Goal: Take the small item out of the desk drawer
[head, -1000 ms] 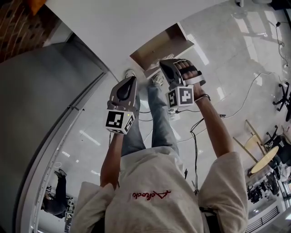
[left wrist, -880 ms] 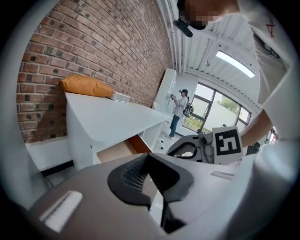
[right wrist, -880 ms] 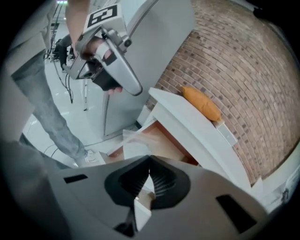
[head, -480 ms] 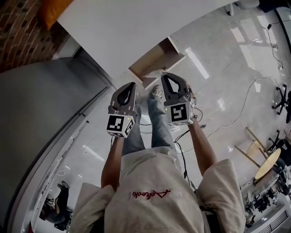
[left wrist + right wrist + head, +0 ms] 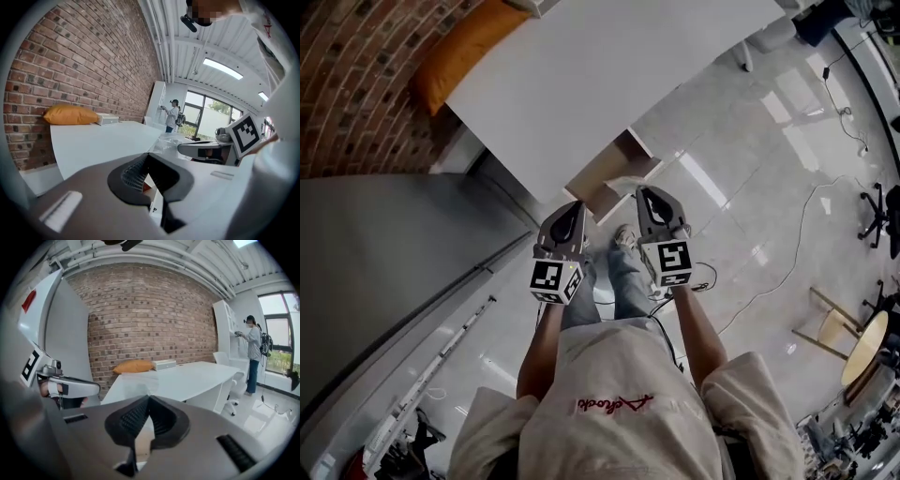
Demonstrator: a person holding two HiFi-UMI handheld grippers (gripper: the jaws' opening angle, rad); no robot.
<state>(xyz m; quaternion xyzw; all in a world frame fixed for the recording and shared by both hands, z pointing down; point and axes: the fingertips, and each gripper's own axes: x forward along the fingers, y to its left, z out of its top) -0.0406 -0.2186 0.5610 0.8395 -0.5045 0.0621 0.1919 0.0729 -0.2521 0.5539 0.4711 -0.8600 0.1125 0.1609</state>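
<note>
A white desk [image 5: 600, 66] fills the top of the head view. Its drawer [image 5: 614, 169] stands pulled open below the desk's near edge, its wooden inside showing. I cannot make out a small item in it; something clear and crinkled [image 5: 169, 139] shows by the desk edge. My left gripper [image 5: 574, 204] and right gripper [image 5: 643, 190] are held side by side just short of the drawer, tips toward it. Both are shut with nothing between the pads, as the left gripper view [image 5: 148, 155] and the right gripper view [image 5: 149, 397] show.
An orange cushion [image 5: 464, 52] and a white box [image 5: 164, 364] lie on the desk's far side against the brick wall [image 5: 356, 84]. A grey panel [image 5: 384, 272] rises at my left. Cables [image 5: 787, 253] trail over the glossy floor. A person [image 5: 253, 350] stands at distant shelves.
The right gripper has drawn back from the drawer and now sits level with the left one. The head view has pulled back and takes in more of the desk top.
</note>
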